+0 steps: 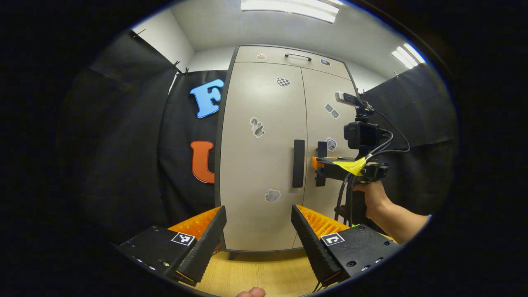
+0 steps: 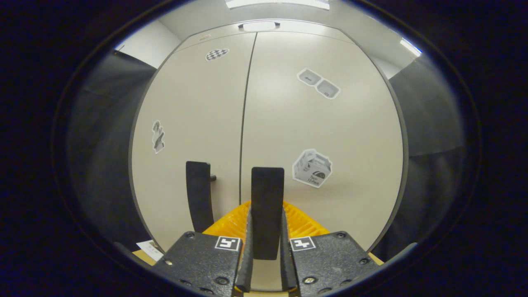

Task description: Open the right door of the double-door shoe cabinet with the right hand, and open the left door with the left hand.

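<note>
Beige double-door shoe cabinet (image 1: pixel 264 165) stands shut on the wooden floor (image 1: pixel 264 274). Right gripper (image 2: pixel 266 247) has its jaws closed on the right door's black vertical bar handle (image 2: pixel 267 206). Left gripper (image 1: pixel 259 241) hangs back with jaws wide, facing the left door's black vertical handle (image 1: pixel 298 163).

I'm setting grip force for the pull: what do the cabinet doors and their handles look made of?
The doors look like beige laminated board: flat, matte, with a soft sheen and stickers lying flat. The handles, right and left, look like matte black plastic or coated metal; I cannot tell which. The right gripper is closed on the right one.
</note>
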Available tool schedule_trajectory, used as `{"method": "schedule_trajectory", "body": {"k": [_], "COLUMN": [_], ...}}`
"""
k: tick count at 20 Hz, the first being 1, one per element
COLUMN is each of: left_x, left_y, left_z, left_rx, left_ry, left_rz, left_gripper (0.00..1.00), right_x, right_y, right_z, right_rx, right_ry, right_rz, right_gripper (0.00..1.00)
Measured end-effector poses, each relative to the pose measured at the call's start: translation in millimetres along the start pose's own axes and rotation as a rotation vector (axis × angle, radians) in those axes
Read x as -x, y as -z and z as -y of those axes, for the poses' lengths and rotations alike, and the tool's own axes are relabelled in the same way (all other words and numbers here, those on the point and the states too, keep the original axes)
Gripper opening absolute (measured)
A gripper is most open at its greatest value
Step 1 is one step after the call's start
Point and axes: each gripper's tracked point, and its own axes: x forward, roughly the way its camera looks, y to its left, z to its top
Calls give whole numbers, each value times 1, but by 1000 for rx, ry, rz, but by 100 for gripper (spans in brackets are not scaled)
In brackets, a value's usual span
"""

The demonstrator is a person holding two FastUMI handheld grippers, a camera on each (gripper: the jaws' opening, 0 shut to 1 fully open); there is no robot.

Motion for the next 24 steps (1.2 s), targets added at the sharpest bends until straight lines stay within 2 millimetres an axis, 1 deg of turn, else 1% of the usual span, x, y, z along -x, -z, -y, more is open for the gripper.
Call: {"method": "schedule_trajectory", "body": {"k": [1, 3, 9, 13, 15, 17, 20, 24], "left_x": [-1, -1, 2, 6, 7, 8, 10, 14], "left_y": [1, 1, -3, -4, -4, -5, -5, -8], "left_z": [-1, -1, 1, 3, 6, 11, 23, 37], "left_rx": [3, 7, 1, -4, -2, -2, -1, -10], "left_ry": [-1, -2, -2, -4, 1, 4, 16, 28], "left_rz": [-2, -4, 3, 8, 7, 8, 5, 10], "left_gripper": [95, 95, 95, 95, 95, 95, 95, 95], "right_x": [0, 0, 1, 8, 15, 28, 46, 56], "right_y": [0, 0, 0, 0, -1, -1, -1, 0], "right_z": [0, 0, 0, -1, -2, -1, 5, 7], "right_rx": [4, 24, 17, -1, 3, -8, -4, -14], "right_ry": [3, 10, 2, -21, -37, -65, -99, -128], "right_rz": [-1, -1, -12, -17, -14, -14, -22, -35], "right_gripper": [23, 16, 13, 12, 12, 12, 12, 12]}}
